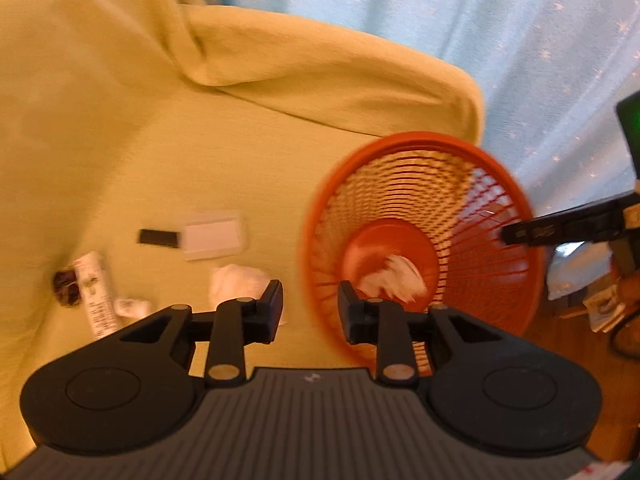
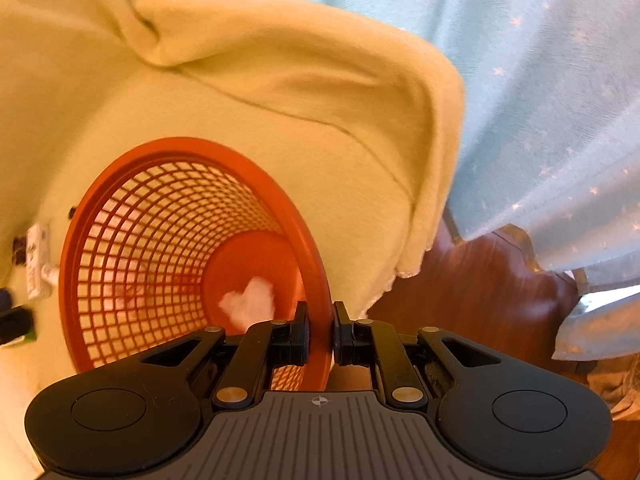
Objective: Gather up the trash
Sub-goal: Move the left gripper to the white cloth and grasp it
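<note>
I see a glossy orange plastic mesh basket (image 2: 192, 184), fuzzy matt yellow cloth cover (image 2: 280, 80), crumpled white paper (image 2: 250, 300), polished wood floor (image 2: 480, 280).

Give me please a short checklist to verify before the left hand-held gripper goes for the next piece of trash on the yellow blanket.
1. Right hand-held gripper clamped on orange basket rim: ok.
2. Left hand-held gripper open and empty: ok.
3. Basket mouth facing the left one: ok.
4. One tissue already inside the basket: ok.
5. Crumpled tissue on the blanket lying free to grasp: ok.
6. Basket steady: cannot tell, the image is blurred.
</note>
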Tool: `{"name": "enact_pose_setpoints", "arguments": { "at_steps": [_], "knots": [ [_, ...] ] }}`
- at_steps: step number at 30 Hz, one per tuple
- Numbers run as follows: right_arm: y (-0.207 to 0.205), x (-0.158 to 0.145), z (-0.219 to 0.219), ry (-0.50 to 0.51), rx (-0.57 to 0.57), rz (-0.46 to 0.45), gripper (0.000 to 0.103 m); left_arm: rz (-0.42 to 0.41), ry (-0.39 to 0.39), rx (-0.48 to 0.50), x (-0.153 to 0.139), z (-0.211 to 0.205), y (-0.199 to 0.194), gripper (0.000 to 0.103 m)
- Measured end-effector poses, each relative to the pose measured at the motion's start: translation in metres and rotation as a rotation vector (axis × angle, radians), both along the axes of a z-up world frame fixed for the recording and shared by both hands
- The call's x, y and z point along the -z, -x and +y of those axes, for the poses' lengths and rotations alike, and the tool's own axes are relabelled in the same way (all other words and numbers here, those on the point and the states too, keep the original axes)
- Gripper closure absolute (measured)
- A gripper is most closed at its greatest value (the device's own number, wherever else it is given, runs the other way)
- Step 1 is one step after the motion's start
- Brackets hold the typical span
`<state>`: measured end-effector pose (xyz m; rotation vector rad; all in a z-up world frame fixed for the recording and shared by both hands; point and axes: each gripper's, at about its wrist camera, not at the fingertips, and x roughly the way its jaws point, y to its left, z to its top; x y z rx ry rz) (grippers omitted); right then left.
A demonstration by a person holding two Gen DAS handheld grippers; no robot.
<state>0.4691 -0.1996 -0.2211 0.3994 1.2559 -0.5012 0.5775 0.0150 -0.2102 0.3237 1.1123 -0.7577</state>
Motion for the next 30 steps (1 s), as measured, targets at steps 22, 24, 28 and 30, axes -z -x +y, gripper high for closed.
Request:
{"name": "enact_pose_setpoints", "arguments": {
  "at_steps": [22,24,28,30],
  "knots": [
    [0.026,0.004,-0.064,0.040,0.097,-0.038,0.095,0.070,-0.093,-0.131,0.123,0.007,-0.041,0.070],
    [0.026,0.004,-0.063,0.042,0.089,-0.035,0.095,0.087,-0.103,-0.141,0.134,-0.001,-0.046,0.070],
    [0.026,0.006,-0.064,0.039,0.084,-0.034,0.095,0.120,-0.137,-0.166,0.157,-0.013,-0.054,0.070],
    [0.025,0.005,-0.064,0.039,0.082,-0.034,0.095,0.130,-0.144,-0.181,0.165,-0.015,-0.055,0.075]
  ]
}}
